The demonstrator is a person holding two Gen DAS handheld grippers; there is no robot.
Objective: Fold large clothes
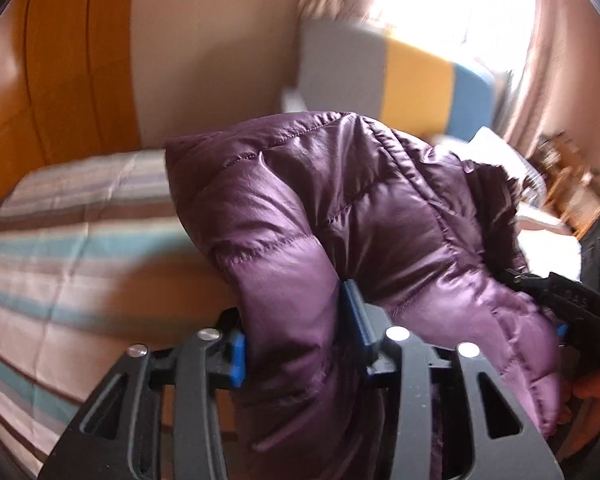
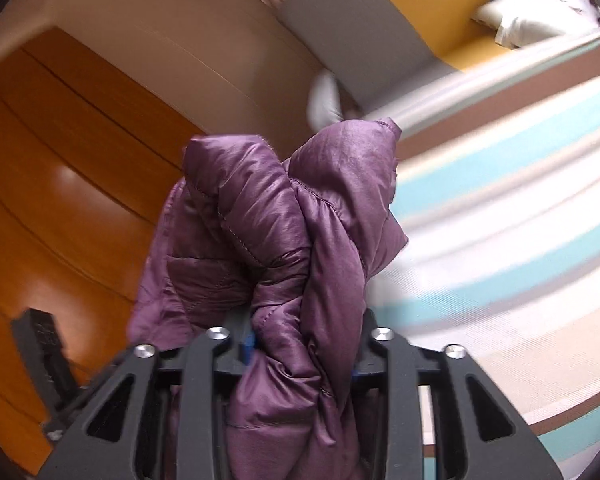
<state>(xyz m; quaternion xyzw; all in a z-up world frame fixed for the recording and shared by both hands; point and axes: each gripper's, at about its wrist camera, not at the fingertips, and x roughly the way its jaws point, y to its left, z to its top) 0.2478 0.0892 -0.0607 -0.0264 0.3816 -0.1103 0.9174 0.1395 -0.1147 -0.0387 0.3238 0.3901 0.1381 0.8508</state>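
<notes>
Garment: purple quilted puffer jacket, bunched and glossy, carried above the bed between both sets of tongs.
Left gripper: blue pads set partway apart with a thick fold of the jacket filling the gap; fabric bulges forward beyond the fingertips and hangs down behind them.
Right gripper: jaws partway apart, a twisted wad of the jacket wedged between them and rising ahead of the tips; pads mostly hidden by cloth.
Other tongs in left view: black body at the right edge, against the jacket's far end, a hand below it.
Bed cover: striped teal, brown and cream, lying below and left of the left tongs, right of the right tongs.
Headboard: grey, yellow and blue panels, ahead of the tongs.
Pillow: white, far upper right of the right tongs.
Wardrobe: orange wood, left of the right tongs.
</notes>
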